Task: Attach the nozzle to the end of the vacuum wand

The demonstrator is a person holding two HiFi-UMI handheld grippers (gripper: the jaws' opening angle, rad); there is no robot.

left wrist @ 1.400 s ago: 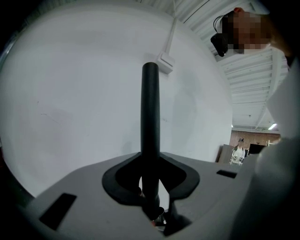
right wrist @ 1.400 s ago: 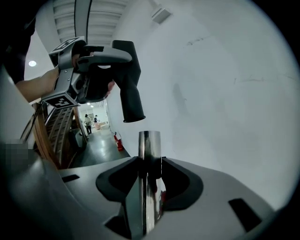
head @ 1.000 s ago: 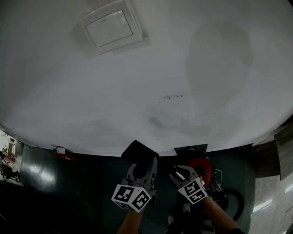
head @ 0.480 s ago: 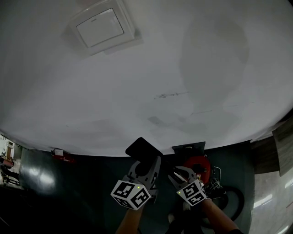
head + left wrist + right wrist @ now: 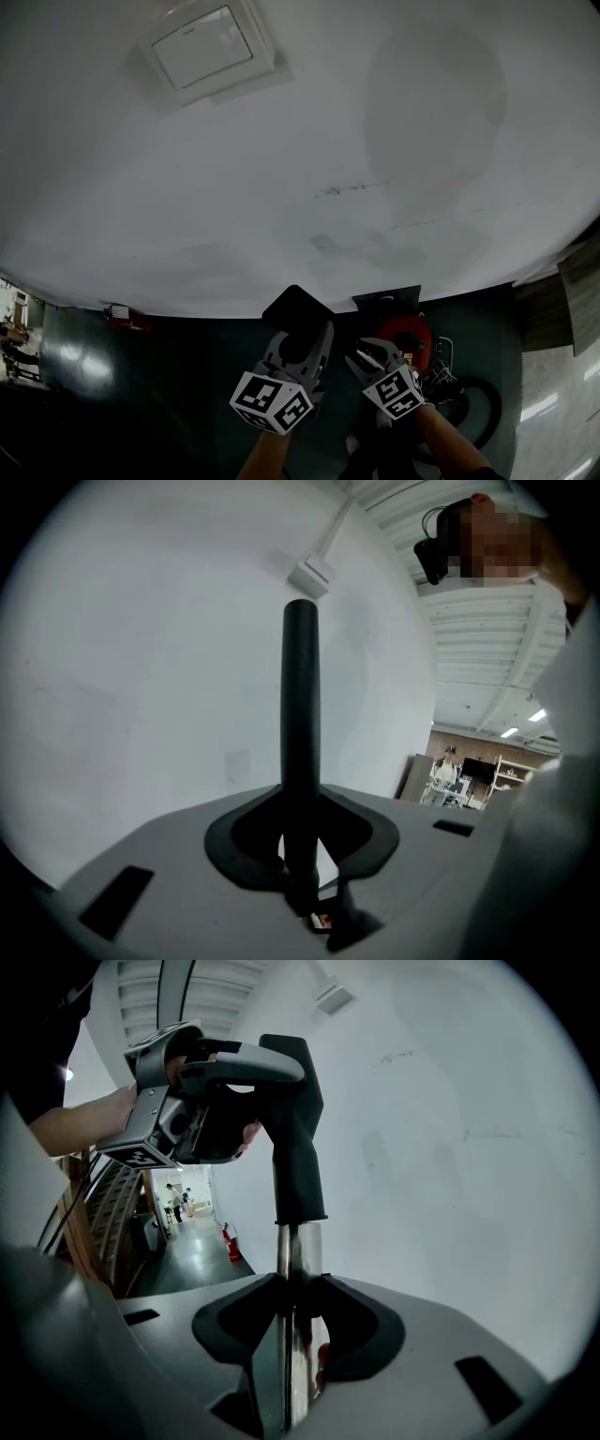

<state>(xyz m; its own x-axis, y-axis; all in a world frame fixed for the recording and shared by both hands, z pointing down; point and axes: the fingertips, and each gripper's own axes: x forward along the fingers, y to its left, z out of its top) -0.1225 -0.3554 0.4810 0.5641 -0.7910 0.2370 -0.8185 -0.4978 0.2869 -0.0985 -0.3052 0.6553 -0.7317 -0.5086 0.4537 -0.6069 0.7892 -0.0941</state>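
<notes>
The black vacuum nozzle [image 5: 296, 308] is clamped in my left gripper [image 5: 299, 343], low in the head view in front of a white wall. In the left gripper view the nozzle [image 5: 301, 714] stands edge-on, rising from the shut jaws of my left gripper [image 5: 302, 892]. My right gripper [image 5: 295, 1363] is shut on the chrome wand [image 5: 298, 1251]. The nozzle's black neck [image 5: 298, 1162] sits over the wand's top end. My left gripper [image 5: 202, 1101] holds the nozzle's head at the upper left. In the head view my right gripper [image 5: 362, 354] is close beside the left.
A red vacuum body [image 5: 409, 335] with a black hose loop [image 5: 480, 412] lies on the dark shiny floor at the right. A white wall plate [image 5: 202, 47] is high on the wall. A small red object [image 5: 127, 315] sits at the wall's foot, left.
The left gripper has tilted slightly with the nozzle and edged a little right in the head view. The right gripper has kept still.
</notes>
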